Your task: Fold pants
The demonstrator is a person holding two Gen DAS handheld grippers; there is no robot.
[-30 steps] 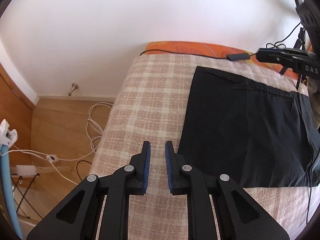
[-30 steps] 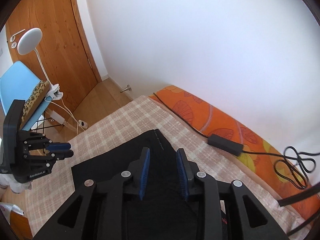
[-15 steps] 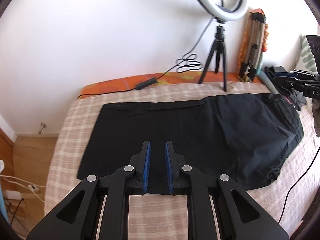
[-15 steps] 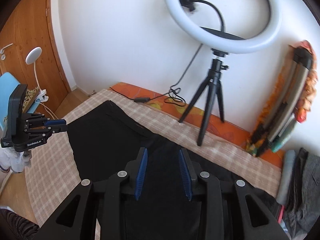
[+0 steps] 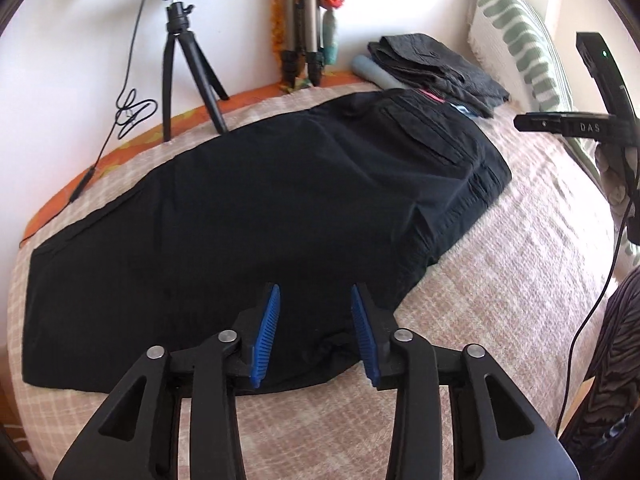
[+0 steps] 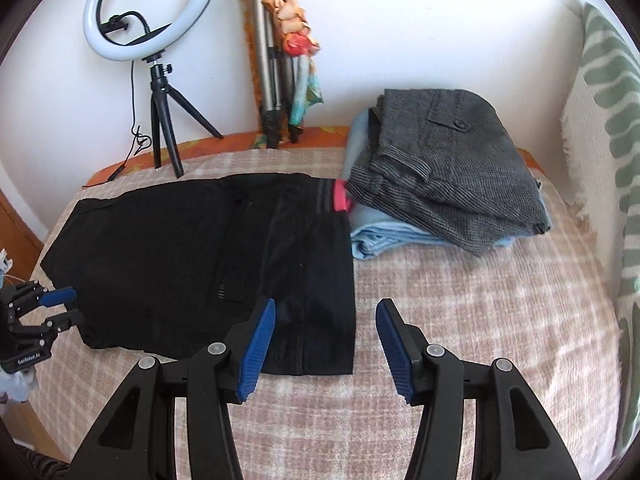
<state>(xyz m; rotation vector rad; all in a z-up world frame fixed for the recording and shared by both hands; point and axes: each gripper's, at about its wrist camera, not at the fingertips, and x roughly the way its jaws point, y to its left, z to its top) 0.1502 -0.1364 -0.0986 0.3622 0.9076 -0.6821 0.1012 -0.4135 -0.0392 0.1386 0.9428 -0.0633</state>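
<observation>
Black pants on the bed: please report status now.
Left gripper and right gripper opening, both empty. Black pants flat on bed, folded lengthwise. Grey folded pile beside the waistband.

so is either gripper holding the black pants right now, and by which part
Nothing is held. The left gripper and the right gripper are both opening with nothing between their pads; the black pants lie flat on the bed.

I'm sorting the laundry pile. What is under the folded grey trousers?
Light blue folded fabric shows under the grey trousers, sticking out at the front. How many pieces lie there is hidden.
</observation>
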